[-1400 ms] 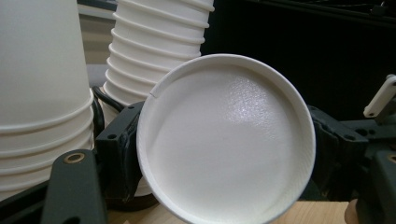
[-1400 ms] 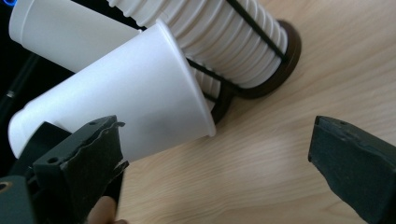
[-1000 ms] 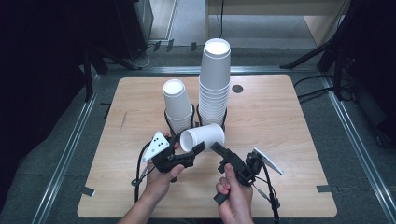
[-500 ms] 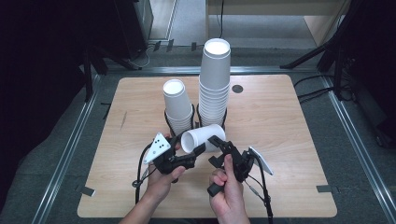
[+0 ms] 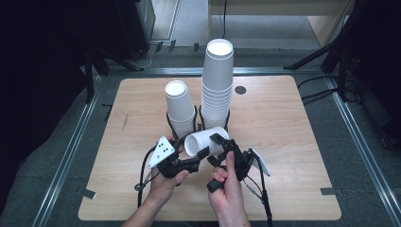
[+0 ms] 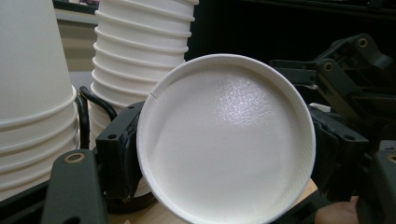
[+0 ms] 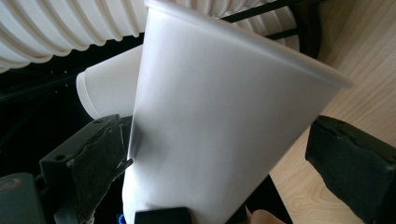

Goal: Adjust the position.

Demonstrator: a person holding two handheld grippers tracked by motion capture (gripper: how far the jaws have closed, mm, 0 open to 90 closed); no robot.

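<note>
The left gripper (image 5: pixel 201 155) is clamped tight on a white paper cup (image 5: pixel 206 141) lying on its side just above the counter (image 5: pixel 293 142), in front of the two cup stacks (image 5: pixel 217 90). The right gripper (image 5: pixel 222 146) has its jaws spread wide around the cup's body; one jaw sits against the cup wall, the other stands clear of it.

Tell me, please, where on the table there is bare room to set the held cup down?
Free: the table's right half, from the tall stack to the right edge, and the left strip beside the short stack. Crowded: the near centre, where both grippers meet at the cup before the stacks.
</note>
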